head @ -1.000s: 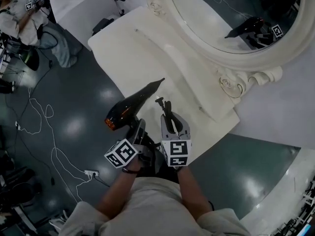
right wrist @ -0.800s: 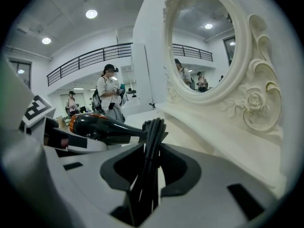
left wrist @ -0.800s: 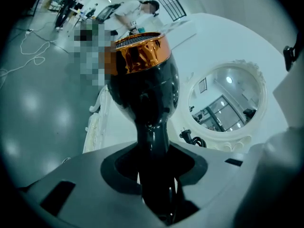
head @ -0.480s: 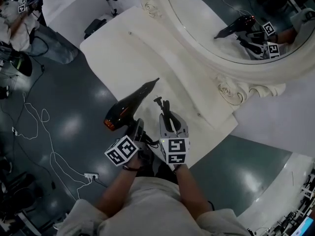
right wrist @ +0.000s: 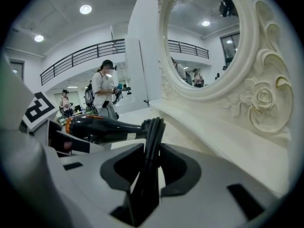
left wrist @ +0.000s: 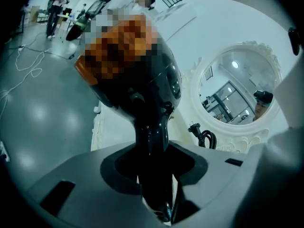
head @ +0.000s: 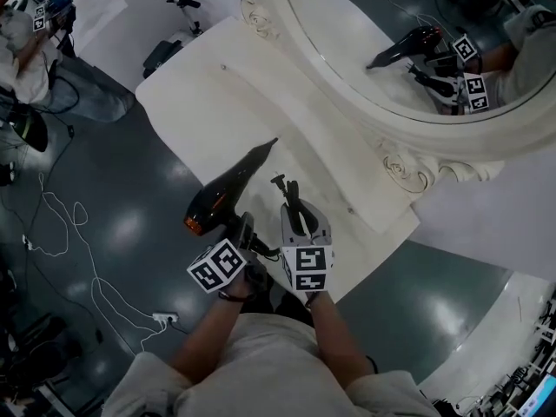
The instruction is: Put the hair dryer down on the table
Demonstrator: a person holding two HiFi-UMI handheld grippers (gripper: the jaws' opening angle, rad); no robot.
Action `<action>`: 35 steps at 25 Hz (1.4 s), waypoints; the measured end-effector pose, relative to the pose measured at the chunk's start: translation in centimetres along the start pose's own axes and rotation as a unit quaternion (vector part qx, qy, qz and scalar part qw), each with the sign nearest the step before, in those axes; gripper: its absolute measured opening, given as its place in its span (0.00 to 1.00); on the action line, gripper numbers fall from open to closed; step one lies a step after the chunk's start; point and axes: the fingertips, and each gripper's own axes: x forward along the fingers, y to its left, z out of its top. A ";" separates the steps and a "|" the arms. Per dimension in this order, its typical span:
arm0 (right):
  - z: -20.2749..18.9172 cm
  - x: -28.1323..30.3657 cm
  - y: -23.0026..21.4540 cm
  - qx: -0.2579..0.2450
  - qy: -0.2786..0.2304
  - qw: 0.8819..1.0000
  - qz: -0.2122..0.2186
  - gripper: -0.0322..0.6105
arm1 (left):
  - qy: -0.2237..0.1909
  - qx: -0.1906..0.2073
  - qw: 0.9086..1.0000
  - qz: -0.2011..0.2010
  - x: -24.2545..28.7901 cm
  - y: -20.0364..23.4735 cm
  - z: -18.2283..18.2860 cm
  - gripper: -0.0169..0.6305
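Now the left gripper [head: 244,227] clamps the hair dryer [head: 228,188] by its handle, and the right gripper [head: 300,212] pinches the bundled cord [head: 292,195]. Both have eased forward and lower toward the table [head: 200,85]. The dryer hangs above the table's near edge, untouched down, so lowering and releasing likely remain.
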 end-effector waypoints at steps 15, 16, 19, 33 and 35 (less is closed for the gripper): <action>0.2 1.8 -1.0 0.023 -0.001 0.999 -0.041 0.22 | 0.049 0.027 0.998 -0.008 3.1 0.5 0.9 0.25; 0.2 1.9 -1.1 0.026 0.000 0.999 -0.045 0.22 | 0.053 0.030 0.998 -0.009 3.3 0.4 1.0 0.25; 0.3 2.1 -1.3 0.032 -0.002 0.998 -0.055 0.22 | 0.060 0.038 0.997 -0.013 3.9 0.4 1.3 0.25; -0.6 4.0 -2.1 0.051 0.003 0.996 -0.077 0.22 | 0.091 0.065 0.994 -0.012 6.7 1.3 1.8 0.25; -0.7 4.0 -2.1 0.053 0.005 0.995 -0.079 0.22 | 0.091 0.071 0.993 -0.011 6.8 1.3 1.8 0.26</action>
